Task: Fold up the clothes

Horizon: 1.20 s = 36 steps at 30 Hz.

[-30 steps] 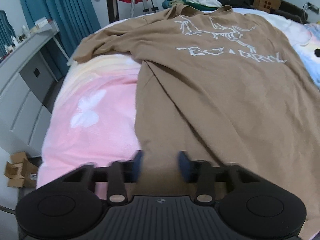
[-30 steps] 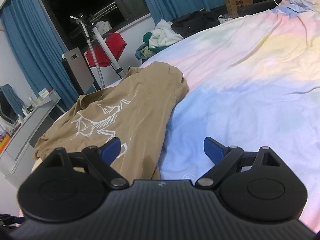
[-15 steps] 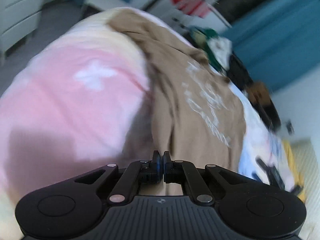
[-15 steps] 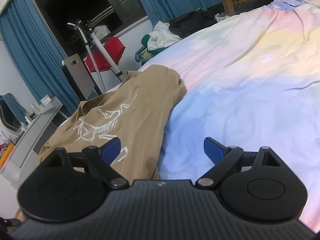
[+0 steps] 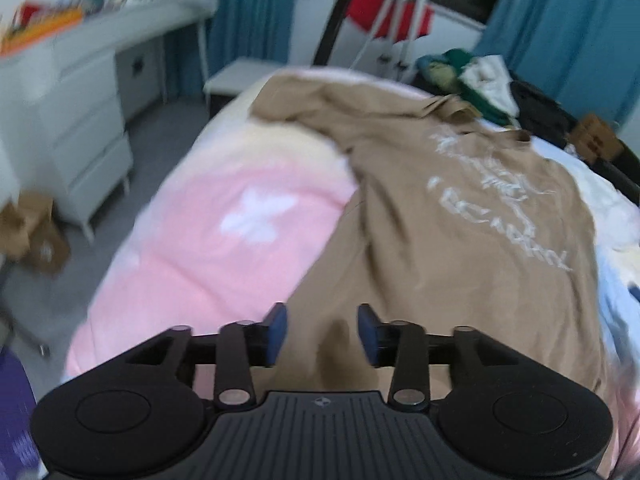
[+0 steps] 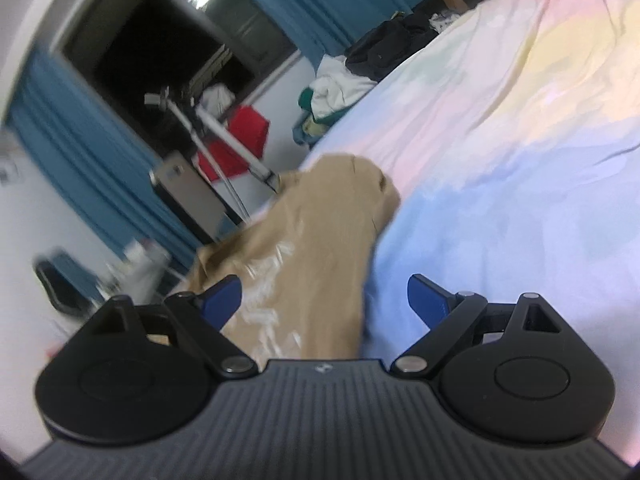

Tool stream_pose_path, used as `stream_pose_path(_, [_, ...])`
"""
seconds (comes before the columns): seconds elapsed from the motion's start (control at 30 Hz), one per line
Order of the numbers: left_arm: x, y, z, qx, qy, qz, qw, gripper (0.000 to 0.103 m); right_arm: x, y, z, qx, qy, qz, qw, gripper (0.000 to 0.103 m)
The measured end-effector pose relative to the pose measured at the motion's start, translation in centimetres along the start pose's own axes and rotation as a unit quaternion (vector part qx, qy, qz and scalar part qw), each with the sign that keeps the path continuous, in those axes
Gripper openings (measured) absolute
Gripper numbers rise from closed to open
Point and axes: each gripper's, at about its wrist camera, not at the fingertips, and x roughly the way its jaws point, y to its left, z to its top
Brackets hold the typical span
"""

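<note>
Shirt (image 5: 448, 216) spread on the pastel bed cover (image 5: 224, 240), long axis running away from both grippers.
Its near hem lies just beyond the left gripper (image 5: 322, 334), whose jaws stand apart, empty; the right gripper (image 6: 324, 298), jaws wide and empty, straddles its right edge over the cover.

A: Bare pastel bedcover (image 6: 520, 128) lay open right of the tan shirt (image 5: 440, 240); pink cover (image 5: 224, 248) clear left.

B: Clothes pile (image 5: 472, 76) and tripod (image 6: 224, 140) crowded the far edge.
</note>
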Motion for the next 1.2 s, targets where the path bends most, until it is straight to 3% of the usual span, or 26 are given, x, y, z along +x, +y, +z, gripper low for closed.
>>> stream_pose_path(0.2, [-1.5, -4.5, 0.4, -0.004, -0.065, -0.02, 0.9977, 0.058, 6.2, -2.3, 5.0, 0.072, -0.015, 0.033, 0.997, 0.086])
stream_pose_path(0.37, [0.2, -8.7, -0.1, 0.012, -0.089, -0.044, 0.995, 0.058, 12.5, -3.6, 6.7, 0.005, -0.008, -0.014, 1.0, 0.08])
stream_pose_path(0.47, [2.5, -9.9, -0.5, 0.032, -0.074, -0.042, 0.9959, 0.058, 16.0, -3.6, 6.5, -0.048, 0.004, -0.03, 0.998, 0.073])
stream_pose_path(0.5, [3.2, -10.3, -0.6, 0.038, -0.069, -0.04, 0.996, 0.058, 17.0, -3.5, 6.3, -0.061, 0.01, -0.032, 0.998, 0.067])
stream_pose_path(0.57, [4.2, -10.3, -0.8, 0.046, -0.063, -0.034, 0.9964, 0.058, 18.8, -2.7, 5.9, -0.091, 0.018, -0.043, 0.995, 0.033])
stream_pose_path(0.67, [5.3, -9.9, -0.4, 0.037, -0.062, -0.033, 0.9968, 0.058, 19.1, 1.0, 4.9, -0.189, -0.011, -0.054, 0.98, 0.018])
stream_pose_path(0.73, [5.6, -9.4, 0.0, 0.022, -0.062, -0.041, 0.997, 0.058, 18.9, 3.7, 3.5, -0.25, -0.018, -0.029, 0.968, 0.018])
stream_pose_path(0.87, [5.1, -8.5, 0.2, 0.009, -0.074, -0.038, 0.9965, 0.058, 19.4, 8.3, -0.9, -0.336, 0.022, 0.031, 0.941, 0.018])
stream_pose_path(1.0, [4.7, -8.4, -0.1, 0.009, -0.073, -0.042, 0.9964, 0.058, 20.1, 10.1, -4.4, -0.369, 0.075, 0.069, 0.924, 0.02])
stream_pose_path(1.1, [4.3, -8.3, -0.4, 0.008, -0.072, -0.045, 0.9964, 0.058, 19.1, 10.5, -4.6, -0.378, 0.086, 0.092, 0.917, 0.038])
stream_pose_path(1.17, [4.0, -8.3, -0.6, 0.009, -0.073, -0.047, 0.9962, 0.058, 17.7, 10.2, -3.1, -0.342, 0.076, 0.136, 0.927, 0.072])
stream_pose_path(1.2, [3.7, -8.4, -0.7, 0.01, -0.075, -0.048, 0.996, 0.058, 16.9, 9.7, -2.2, -0.314, 0.064, 0.162, 0.933, 0.078])
